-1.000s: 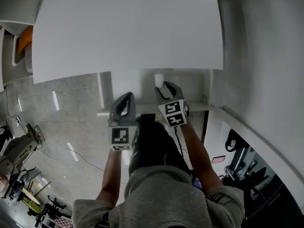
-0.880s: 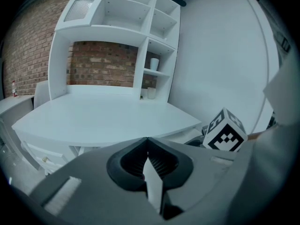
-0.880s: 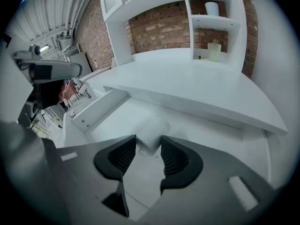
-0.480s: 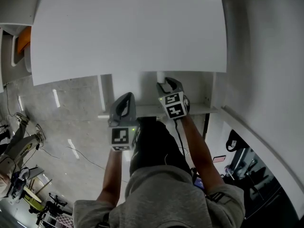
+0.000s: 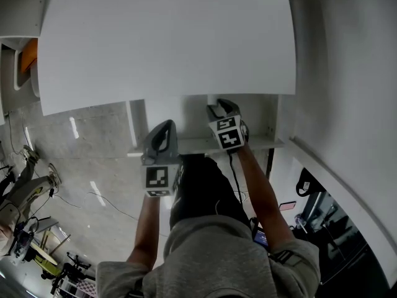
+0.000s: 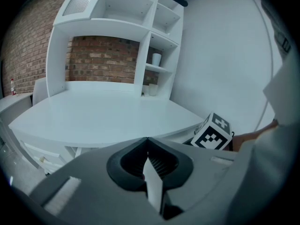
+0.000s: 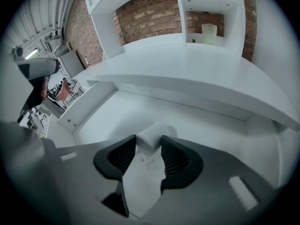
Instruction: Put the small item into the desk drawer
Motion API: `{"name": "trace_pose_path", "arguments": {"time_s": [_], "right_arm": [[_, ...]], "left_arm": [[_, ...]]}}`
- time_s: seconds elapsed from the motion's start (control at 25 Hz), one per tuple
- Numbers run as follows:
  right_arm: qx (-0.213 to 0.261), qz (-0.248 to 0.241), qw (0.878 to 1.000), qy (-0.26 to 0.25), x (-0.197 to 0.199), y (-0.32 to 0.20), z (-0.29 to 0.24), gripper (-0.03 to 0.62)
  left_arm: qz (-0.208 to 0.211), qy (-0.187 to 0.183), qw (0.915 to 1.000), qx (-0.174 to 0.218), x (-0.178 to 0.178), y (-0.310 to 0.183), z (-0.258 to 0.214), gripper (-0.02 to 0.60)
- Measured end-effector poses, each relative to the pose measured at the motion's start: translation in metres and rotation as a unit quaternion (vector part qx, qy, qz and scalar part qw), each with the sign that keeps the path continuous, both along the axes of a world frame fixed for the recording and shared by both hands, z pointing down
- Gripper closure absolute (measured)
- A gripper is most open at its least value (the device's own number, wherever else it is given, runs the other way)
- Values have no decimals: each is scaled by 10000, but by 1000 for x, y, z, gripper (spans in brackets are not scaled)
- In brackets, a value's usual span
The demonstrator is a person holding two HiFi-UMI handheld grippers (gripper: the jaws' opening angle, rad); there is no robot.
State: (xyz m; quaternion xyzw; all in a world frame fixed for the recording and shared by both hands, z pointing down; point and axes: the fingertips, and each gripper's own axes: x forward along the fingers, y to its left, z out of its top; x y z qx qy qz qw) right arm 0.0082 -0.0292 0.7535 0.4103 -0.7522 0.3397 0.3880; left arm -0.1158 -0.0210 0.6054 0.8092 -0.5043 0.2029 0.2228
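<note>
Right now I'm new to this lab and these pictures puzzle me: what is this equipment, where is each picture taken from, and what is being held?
No robot: a person holds a two-jaw gripper in each hand. One camera sits on the person's head, looking down; one rides on each gripper. The white desk has shelves at its back, one holding a white cup. The right gripper grips a small white item over the open drawer. The left gripper is shut and empty.
</note>
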Motion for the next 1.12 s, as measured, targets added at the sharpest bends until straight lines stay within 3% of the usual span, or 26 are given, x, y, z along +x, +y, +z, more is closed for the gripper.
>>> {"name": "trace_pose_path", "arguments": {"time_s": [0.48, 1.12], "right_arm": [[150, 144, 9997, -120, 7, 2, -18, 391], [1075, 346, 9930, -336, 26, 17, -115, 439]], "left_arm": [[61, -31, 9999, 98, 11, 4, -12, 569], [206, -34, 9978, 623, 36, 27, -74, 569]]}}
